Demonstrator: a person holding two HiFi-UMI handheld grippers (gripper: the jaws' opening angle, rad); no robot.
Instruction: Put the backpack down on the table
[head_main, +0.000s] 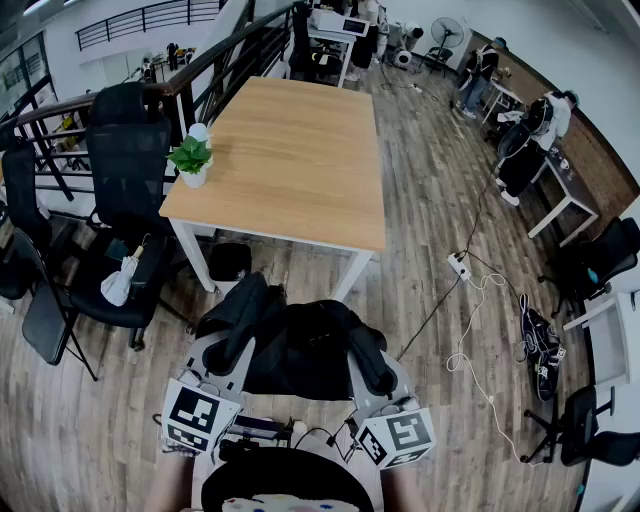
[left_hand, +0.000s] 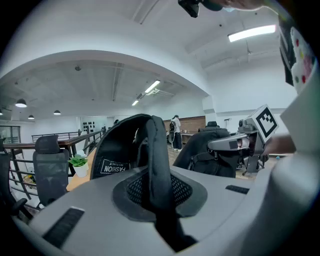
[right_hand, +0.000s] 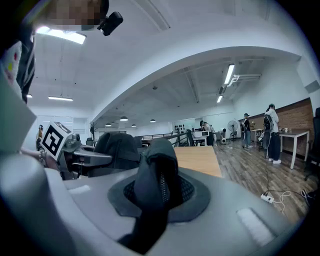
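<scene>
Both straps (left_hand: 151, 160) are pinched, by left claw (head_main: 233, 342) and right claw (head_main: 372, 370) (we carry the backpack (head_main: 300, 350)); next, forward onto the table (head_main: 290, 140) at twelve o'clock.

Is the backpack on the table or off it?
Off. The backpack hangs short of the table, over the floor, with the left gripper and right gripper each shut on one of its straps.

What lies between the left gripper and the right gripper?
The black backpack is between them, as the head view shows; the left gripper and the right gripper each clamp one of its straps.
</scene>
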